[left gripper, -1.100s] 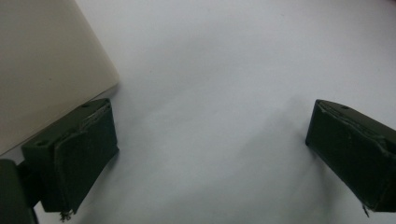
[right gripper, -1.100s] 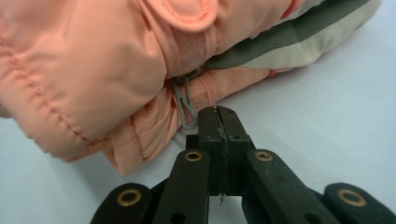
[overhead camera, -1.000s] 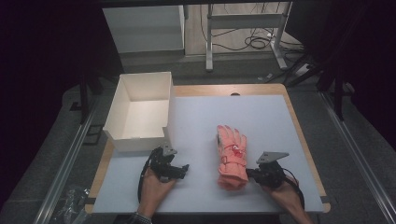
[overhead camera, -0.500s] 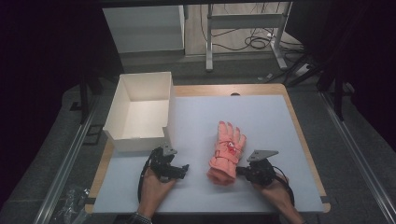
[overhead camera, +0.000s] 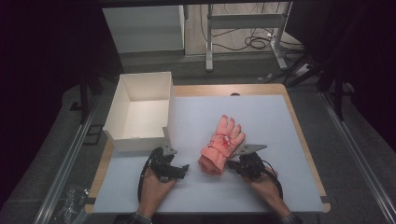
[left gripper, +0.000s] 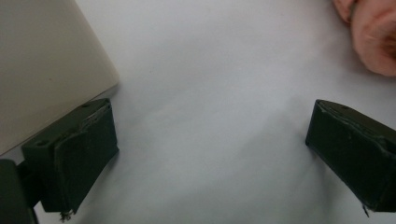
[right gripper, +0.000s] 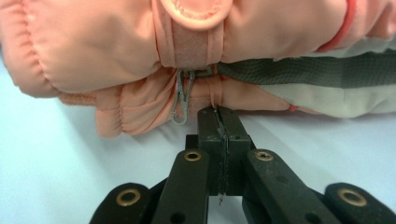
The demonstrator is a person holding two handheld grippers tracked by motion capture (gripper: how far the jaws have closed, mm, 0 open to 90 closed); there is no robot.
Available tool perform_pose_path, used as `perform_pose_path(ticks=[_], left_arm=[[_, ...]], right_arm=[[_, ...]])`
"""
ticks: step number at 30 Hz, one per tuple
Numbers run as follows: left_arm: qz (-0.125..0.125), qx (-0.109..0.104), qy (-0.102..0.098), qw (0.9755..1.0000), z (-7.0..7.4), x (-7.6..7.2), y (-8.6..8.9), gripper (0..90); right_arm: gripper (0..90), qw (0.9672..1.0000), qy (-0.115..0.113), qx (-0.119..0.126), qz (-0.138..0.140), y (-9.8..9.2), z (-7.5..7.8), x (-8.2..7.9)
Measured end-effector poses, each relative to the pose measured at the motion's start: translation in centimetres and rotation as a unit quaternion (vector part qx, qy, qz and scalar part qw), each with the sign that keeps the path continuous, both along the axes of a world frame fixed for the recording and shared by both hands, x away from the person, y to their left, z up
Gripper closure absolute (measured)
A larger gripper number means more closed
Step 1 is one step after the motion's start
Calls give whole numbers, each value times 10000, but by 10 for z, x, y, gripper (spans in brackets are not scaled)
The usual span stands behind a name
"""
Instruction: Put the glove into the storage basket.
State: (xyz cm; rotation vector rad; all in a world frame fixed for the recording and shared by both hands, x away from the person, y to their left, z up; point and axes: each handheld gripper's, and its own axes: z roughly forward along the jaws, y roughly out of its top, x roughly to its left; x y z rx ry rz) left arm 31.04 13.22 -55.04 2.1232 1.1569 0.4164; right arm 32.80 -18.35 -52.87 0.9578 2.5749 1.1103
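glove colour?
Salmon pink glove, with grey and cream panels underneath; clearest in the right gripper view.

Table (overhead camera: 280, 116) w/ white box (overhead camera: 140, 112), pink gloves (overhead camera: 222, 144).

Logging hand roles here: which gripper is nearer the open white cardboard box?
Left. The left gripper sits just below the open white cardboard box's near corner; the right gripper is farther off, shut against the padded pink gloves.
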Motion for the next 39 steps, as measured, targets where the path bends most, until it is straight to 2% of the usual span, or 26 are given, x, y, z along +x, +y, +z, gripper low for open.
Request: perform_pose_path(ticks=[14,20,29,34,39], left_arm=[[1,-3,3,10000,0,0,0,19],[0,-5,2,10000,0,0,0,19],[-4,-16,21,10000,0,0,0,19],[-29,-48,55,10000,0,1,1,11],[-15,-202,92,9998,0,1,3,6]], right_arm=[[883,9998,-120,-27,-141,18,-1,20],[862,9998,-158,-72,-130,17,-1,18],[772,9991,-287,-7,-298,-7,8,15],[651,9978,-392,5,-525,-26,12,13],[556,9965,-446,-20,-713,-44,14,11]])
